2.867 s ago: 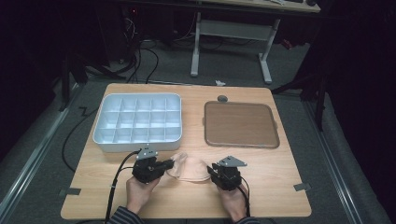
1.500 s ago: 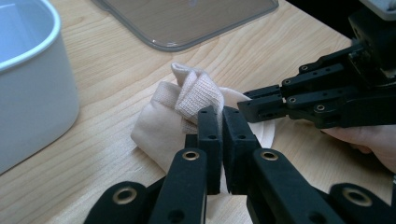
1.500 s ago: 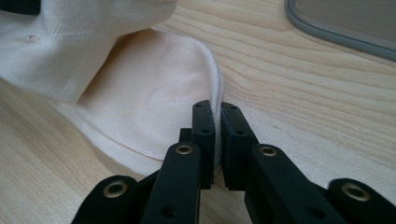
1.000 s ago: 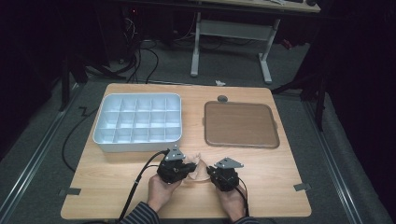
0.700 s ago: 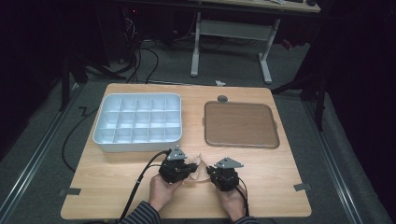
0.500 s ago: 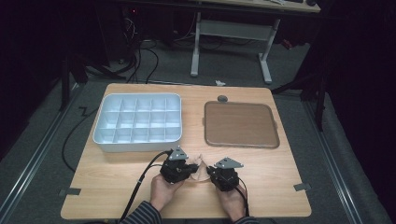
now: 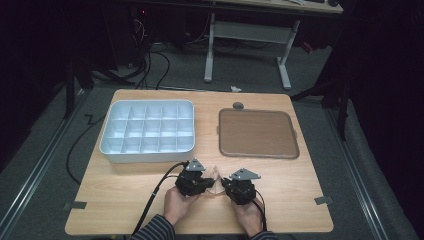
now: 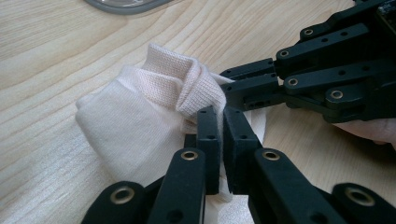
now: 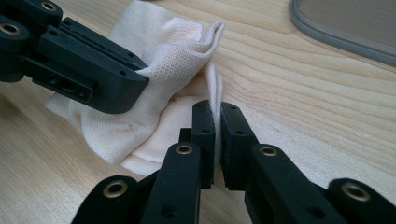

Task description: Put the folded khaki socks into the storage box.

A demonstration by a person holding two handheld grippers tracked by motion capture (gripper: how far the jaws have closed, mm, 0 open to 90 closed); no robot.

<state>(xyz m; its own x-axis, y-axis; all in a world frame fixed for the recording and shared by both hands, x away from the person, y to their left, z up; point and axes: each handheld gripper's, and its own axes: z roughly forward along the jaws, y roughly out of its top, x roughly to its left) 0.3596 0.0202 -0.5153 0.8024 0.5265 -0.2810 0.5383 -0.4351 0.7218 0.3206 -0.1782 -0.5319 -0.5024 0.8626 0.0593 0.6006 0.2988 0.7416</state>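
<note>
The left claw (image 8: 219, 135) is seen clamped on a fold of the cream cloth (image 8: 140, 121), its two black jaws pressed together with fabric pinched between them; the right claw (image 9: 217, 133) is likewise closed on a thin upright edge of the same cloth (image 9: 163, 93). In the high view the left claw (image 7: 202, 181) and the right claw (image 7: 230, 186) are shown close together, tips turned toward each other, with the cloth (image 7: 214, 176) bunched between them on the table (image 7: 125, 185). The cloth is thus held from both sides at once, and neither hand can be called the nearer. It is gathered into a rolled, folded lump, so its long axis cannot be told with certainty; it appears to run roughly from one claw to the other. Relative to the cloth, the white compartment tray (image 7: 147, 131) lies farther from the person and to the left, and the brown tray (image 7: 257, 132) farther and to the right, both well apart from it. The coming move is judged to depend on the short span of cloth between the two grips.
</note>
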